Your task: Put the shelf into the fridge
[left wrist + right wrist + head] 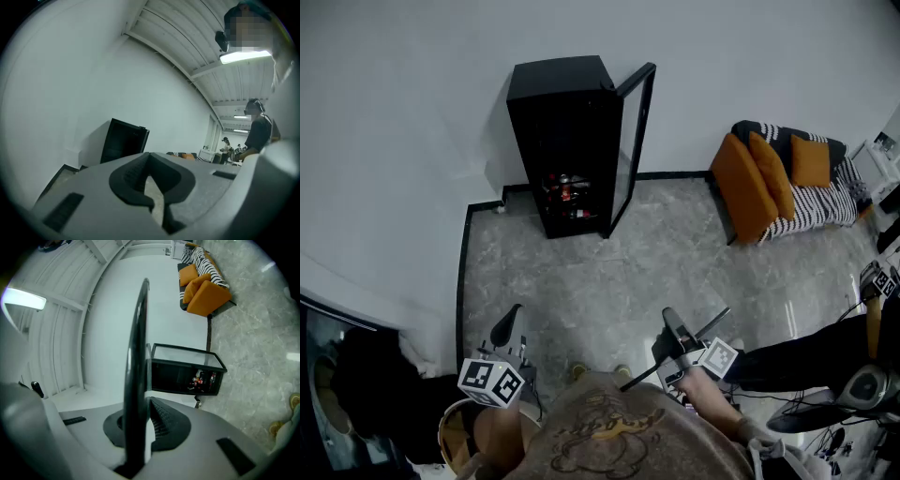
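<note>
The black fridge (567, 141) stands against the far wall with its glass door (635, 141) swung open to the right. It also shows in the left gripper view (123, 140) and, lying sideways in the picture, in the right gripper view (185, 376). My right gripper (672, 323) is shut on the shelf (712, 323), a thin dark panel seen edge-on. In the right gripper view the shelf (137, 380) runs up between the pads of the right gripper (145, 401). My left gripper (508, 323) hangs at lower left, far from the fridge, its pads (136, 176) closed on nothing.
Bottles and cans (567, 192) sit low inside the fridge. An orange and striped sofa (787, 178) stands at the right wall. Dark equipment and cables (862, 389) lie at lower right. People (257, 131) stand in the background of the left gripper view. Grey marble floor (600, 291) lies between me and the fridge.
</note>
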Tool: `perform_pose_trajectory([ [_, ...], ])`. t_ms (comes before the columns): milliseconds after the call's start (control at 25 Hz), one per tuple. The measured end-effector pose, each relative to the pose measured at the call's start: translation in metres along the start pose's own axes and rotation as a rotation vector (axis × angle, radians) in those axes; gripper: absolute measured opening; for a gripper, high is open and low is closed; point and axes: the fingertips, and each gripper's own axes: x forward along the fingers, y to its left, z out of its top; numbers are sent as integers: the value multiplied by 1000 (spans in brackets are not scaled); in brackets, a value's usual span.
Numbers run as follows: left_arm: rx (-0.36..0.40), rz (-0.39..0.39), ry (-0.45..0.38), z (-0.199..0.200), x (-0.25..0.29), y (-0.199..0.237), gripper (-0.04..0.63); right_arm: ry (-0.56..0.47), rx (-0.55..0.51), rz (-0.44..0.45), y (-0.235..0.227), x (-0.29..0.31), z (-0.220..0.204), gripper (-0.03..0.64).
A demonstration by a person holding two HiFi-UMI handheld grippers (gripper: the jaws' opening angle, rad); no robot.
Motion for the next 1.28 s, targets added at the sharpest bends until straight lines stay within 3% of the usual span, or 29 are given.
perform_pose_trajectory([
  [520,28,-42,0,-4,-5,10,5,-14,-28,18,3,-2,-21,28],
  [1280,2,-125,19,-17,-12,55,5,-98,-66,30,-1,14,-54,28],
])
